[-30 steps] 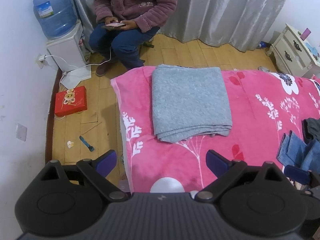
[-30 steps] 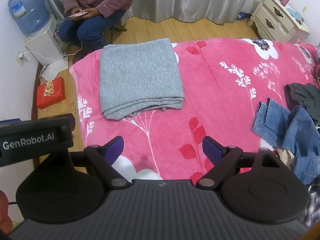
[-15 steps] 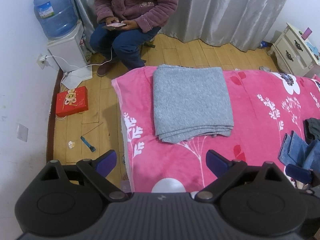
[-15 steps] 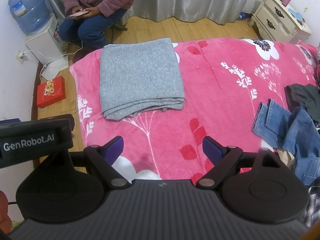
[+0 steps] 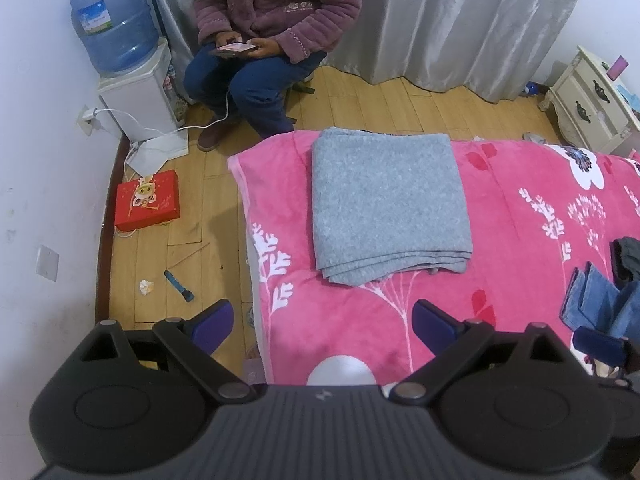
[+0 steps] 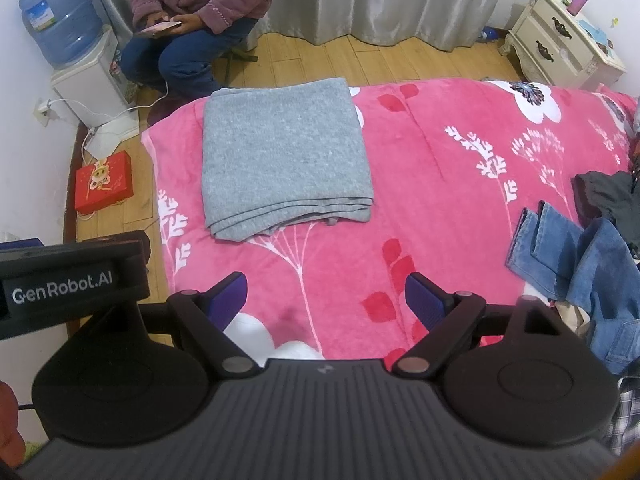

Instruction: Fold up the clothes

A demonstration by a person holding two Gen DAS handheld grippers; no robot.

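A grey garment point(image 5: 388, 204) point(image 6: 284, 156) lies folded into a neat rectangle near the far left corner of the pink flowered blanket point(image 5: 516, 240) point(image 6: 432, 184). Blue jeans point(image 6: 580, 256) point(image 5: 596, 300) lie crumpled at the right edge, beside a dark garment point(image 6: 608, 196). My left gripper point(image 5: 322, 320) hovers open over the blanket's near left edge, nothing between its purple pads. Over the blanket in front of the grey garment, my right gripper point(image 6: 326, 296) is also open and empty. The left gripper's body point(image 6: 72, 284) shows at the left of the right wrist view.
A person point(image 5: 272, 32) sits beyond the bed looking at a phone, beside a water dispenser point(image 5: 120, 56). On the wooden floor at left lie a red box point(image 5: 147, 200) and a small blue object point(image 5: 179, 286). A white nightstand point(image 6: 560, 40) stands at the far right; grey curtains hang behind.
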